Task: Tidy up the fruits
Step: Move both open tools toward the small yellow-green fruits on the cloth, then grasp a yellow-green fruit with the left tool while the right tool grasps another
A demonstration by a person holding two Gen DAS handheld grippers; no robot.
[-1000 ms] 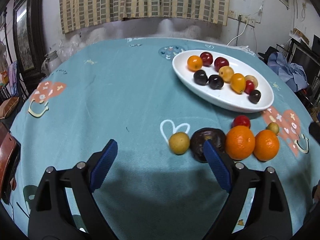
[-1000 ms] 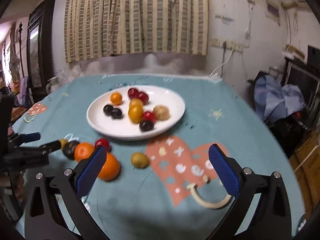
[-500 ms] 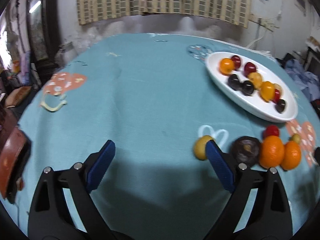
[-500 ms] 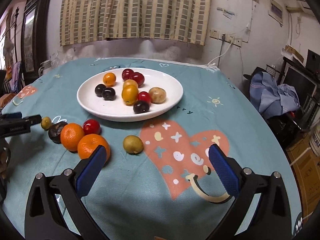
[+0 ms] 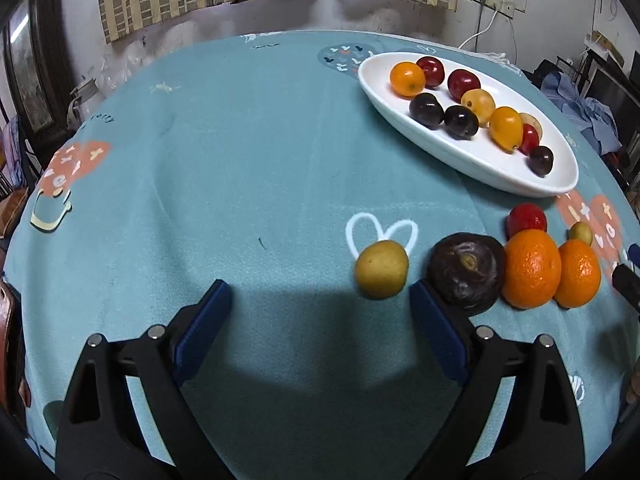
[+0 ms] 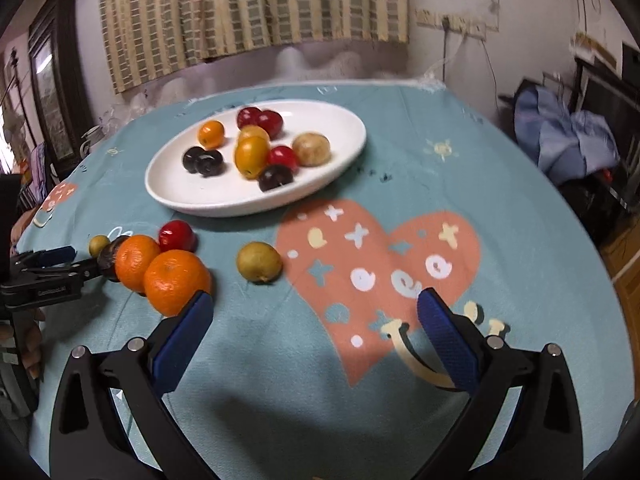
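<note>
A white oval plate (image 5: 472, 156) (image 6: 344, 120) holds several small orange, red, dark and yellow fruits. On the teal cloth lie a yellow-green fruit (image 5: 381, 269), a dark purple fruit (image 5: 466, 272), two oranges (image 5: 530, 268) (image 6: 176, 280), a red fruit (image 5: 527, 218) (image 6: 177, 235) and a small olive fruit (image 5: 580, 232) (image 6: 259, 261). My left gripper (image 5: 318, 304) is open and empty, its right finger beside the dark fruit. My right gripper (image 6: 310, 316) is open and empty, just short of the olive fruit, its left finger by an orange.
The round table is covered by a teal cloth with a pink heart print (image 6: 380, 256). A curtain (image 6: 248, 12) hangs on the far wall. Blue clothes (image 6: 560, 136) lie on furniture at the right. The left gripper shows in the right wrist view (image 6: 44, 268).
My left gripper has swung back right and closer to the loose fruits. My right gripper has moved in lower and nearer to the oranges and the olive fruit. Both stay open.
</note>
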